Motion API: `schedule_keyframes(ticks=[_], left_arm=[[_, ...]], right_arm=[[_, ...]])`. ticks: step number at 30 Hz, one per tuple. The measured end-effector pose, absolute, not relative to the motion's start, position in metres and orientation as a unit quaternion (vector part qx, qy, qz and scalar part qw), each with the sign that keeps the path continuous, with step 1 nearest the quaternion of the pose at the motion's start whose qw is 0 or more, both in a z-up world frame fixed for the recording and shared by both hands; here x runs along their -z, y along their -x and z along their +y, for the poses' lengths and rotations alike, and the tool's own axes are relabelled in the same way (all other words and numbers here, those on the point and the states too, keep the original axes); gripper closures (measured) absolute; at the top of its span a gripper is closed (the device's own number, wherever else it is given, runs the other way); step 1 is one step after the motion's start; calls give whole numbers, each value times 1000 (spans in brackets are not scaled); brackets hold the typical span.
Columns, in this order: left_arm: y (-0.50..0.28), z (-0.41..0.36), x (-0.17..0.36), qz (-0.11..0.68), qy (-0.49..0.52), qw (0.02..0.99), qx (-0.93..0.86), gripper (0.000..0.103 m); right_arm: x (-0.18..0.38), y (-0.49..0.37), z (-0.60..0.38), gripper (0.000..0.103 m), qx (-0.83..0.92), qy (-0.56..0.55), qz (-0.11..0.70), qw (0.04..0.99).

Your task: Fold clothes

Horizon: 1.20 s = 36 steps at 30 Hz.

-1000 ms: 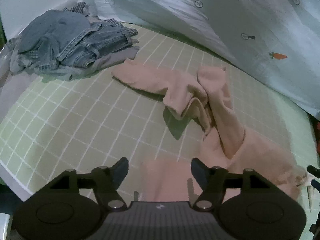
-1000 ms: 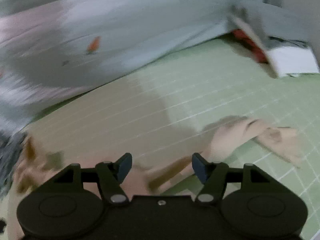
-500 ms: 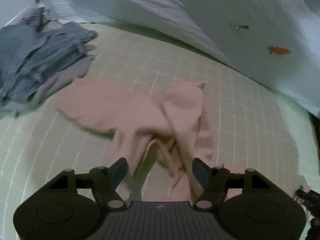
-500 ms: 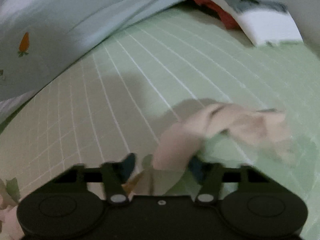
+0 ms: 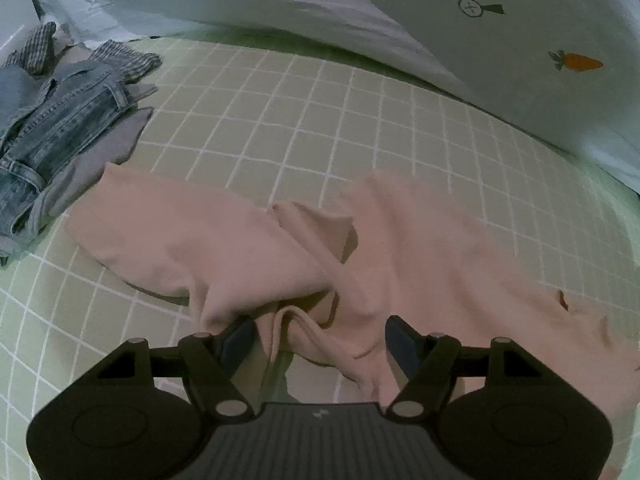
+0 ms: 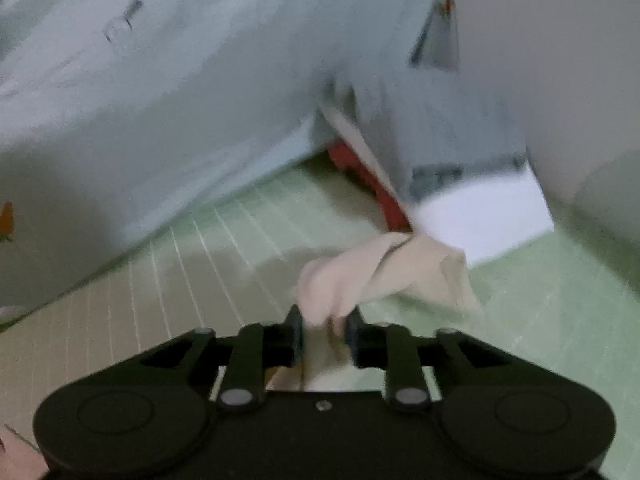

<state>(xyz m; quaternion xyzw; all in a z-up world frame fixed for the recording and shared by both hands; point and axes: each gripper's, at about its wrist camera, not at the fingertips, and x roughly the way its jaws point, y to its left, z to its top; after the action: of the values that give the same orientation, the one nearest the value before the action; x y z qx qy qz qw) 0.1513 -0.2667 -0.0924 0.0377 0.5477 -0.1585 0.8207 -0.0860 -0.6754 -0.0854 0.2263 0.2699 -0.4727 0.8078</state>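
A pink garment (image 5: 248, 248) lies crumpled on the green checked sheet (image 5: 304, 120), its sleeves spread left and right. My left gripper (image 5: 320, 336) is open, its fingers either side of a bunched fold of the garment near its lower middle. My right gripper (image 6: 323, 330) is shut on another end of the pink garment (image 6: 384, 276), which bunches up beyond the fingertips above the sheet (image 6: 540, 320).
A pile of denim and checked clothes (image 5: 52, 120) lies at the far left. A pale blue quilt with carrot prints (image 5: 440, 20) runs along the back. A red item (image 6: 360, 168) and a white block (image 6: 480, 216) sit at the quilt's far end.
My left gripper moved forward and down onto the garment's fold. My right gripper swung right and closed on the garment's end, which was loose between open fingers before.
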Motion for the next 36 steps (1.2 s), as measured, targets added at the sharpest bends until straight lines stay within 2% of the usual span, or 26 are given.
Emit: schedule_keyframes(ticks=[1, 2, 3, 5, 8, 11, 20, 22, 24, 25, 26, 27, 29, 32, 36], left_arm=[[-150, -265, 92, 547, -38, 821, 159, 30], [-149, -263, 91, 547, -37, 821, 158, 30], [-148, -261, 91, 547, -34, 822, 157, 30], [-147, -254, 91, 551, -23, 821, 148, 30], [-146, -240, 92, 558, 4, 819, 133, 30], [-149, -228, 97, 558, 28, 821, 118, 23], [-157, -233, 107, 546, 17, 830, 108, 24], [-159, -233, 109, 540, 6, 835, 106, 27], [-161, -232, 111, 534, -5, 839, 103, 45], [-162, -230, 111, 531, -11, 841, 101, 50], [-163, -229, 111, 528, -16, 844, 99, 60], [-164, -226, 110, 525, -17, 845, 99, 65], [-166, -218, 110, 523, 0, 846, 106, 68], [-168, -207, 110, 522, 21, 845, 114, 73], [-166, -196, 108, 525, 54, 842, 115, 73]], right_arm=[[88, 88, -673, 61, 473, -240, 273, 803], [90, 90, -670, 54, 473, -253, 275, 798], [92, 92, -666, 52, 474, -262, 276, 794], [97, 93, -657, 39, 476, -277, 284, 785], [102, 94, -645, 30, 474, -299, 294, 774], [105, 96, -637, 27, 468, -317, 306, 766], [111, 88, -614, 23, 444, -312, 340, 768], [115, 78, -613, 24, 435, -290, 353, 776], [121, 68, -613, 33, 428, -271, 366, 780], [123, 63, -614, 45, 424, -266, 374, 781], [125, 59, -615, 53, 419, -263, 380, 781], [125, 56, -615, 56, 413, -261, 384, 783], [124, 50, -612, 71, 395, -262, 387, 791], [126, 37, -602, 72, 366, -273, 392, 799], [127, 6, -582, 72, 329, -262, 404, 813]])
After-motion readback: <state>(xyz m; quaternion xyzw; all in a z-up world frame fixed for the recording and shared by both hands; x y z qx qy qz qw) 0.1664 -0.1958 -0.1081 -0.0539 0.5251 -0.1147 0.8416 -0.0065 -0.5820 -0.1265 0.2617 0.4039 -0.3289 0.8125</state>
